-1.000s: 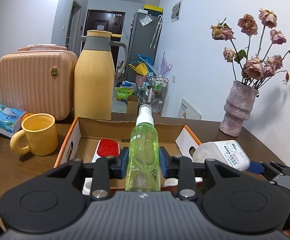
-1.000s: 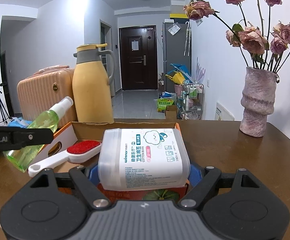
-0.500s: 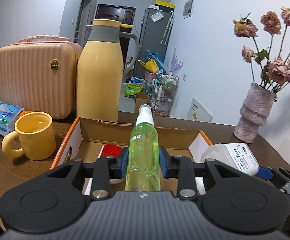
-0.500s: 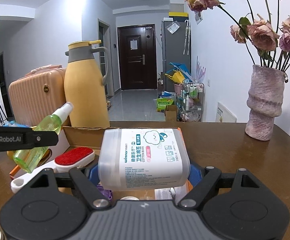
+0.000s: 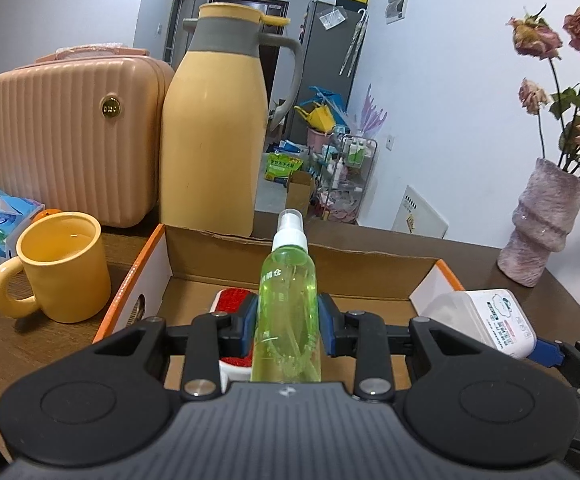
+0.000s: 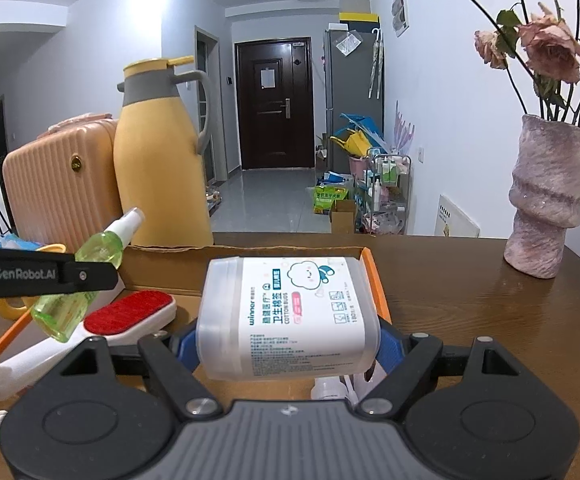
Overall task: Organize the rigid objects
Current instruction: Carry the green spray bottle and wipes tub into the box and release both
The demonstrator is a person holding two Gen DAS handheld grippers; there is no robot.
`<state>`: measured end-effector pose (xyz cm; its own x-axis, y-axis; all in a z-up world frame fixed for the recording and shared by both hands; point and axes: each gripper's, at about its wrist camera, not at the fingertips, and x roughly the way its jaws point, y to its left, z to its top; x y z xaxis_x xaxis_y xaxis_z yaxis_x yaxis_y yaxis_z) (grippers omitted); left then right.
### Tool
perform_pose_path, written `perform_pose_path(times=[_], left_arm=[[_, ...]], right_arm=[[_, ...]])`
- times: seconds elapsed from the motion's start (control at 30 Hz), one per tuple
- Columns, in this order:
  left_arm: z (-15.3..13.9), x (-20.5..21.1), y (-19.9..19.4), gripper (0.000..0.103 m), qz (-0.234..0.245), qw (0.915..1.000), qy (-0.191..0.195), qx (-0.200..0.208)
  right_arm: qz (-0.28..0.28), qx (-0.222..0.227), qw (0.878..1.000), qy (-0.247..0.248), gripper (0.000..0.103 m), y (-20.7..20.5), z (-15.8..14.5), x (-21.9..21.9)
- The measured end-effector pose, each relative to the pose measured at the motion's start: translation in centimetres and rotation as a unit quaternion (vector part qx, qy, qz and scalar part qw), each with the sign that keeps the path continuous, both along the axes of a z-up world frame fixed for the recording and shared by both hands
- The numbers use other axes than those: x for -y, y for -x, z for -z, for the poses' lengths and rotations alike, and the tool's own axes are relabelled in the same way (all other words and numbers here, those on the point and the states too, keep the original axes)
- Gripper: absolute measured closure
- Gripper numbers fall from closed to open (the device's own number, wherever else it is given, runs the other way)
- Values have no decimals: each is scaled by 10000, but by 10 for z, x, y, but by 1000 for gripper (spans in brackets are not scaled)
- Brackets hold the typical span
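Both grippers are black plastic with blue pads [image 5: 328, 326], silver screws and white "GenRobot.AI" lettering [image 6: 23, 273].

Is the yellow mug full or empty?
Empty, it seems: the left wrist view shows the yellow mug's bare inner wall and no liquid.

Translucent glossy plastic spray bottle [image 5: 287, 312], raw cardboard box [image 5: 354, 266], glossy wooden table [image 6: 470, 300], rough vase [image 6: 546, 196]
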<state>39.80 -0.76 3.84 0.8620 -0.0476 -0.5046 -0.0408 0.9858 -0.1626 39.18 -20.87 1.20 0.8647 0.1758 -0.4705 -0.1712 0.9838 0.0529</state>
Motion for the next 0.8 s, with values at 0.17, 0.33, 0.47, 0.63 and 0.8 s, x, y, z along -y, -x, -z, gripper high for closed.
perform_pose_path(times=[0.17, 0.33, 0.47, 0.63, 0.8], left_arm=[[7, 0, -10, 72, -4, 9999, -54, -100], [13, 2, -14, 71, 10, 9997, -115, -200], [15, 1, -15, 71, 1, 9997, -117, -224], [15, 0, -13, 65, -2, 9998, -126, -168], [7, -4, -4, 5, -409, 9988, -253, 83]], right_arm=[[2, -84, 10000, 47, 22, -6, 7, 1], [21, -175, 9998, 51, 22, -12, 13, 2], [-10, -185, 9998, 64, 22, -12, 15, 1], [-63, -290, 9995, 68, 21, -14, 18, 1], [15, -365, 9993, 53, 8, -16, 18, 3]])
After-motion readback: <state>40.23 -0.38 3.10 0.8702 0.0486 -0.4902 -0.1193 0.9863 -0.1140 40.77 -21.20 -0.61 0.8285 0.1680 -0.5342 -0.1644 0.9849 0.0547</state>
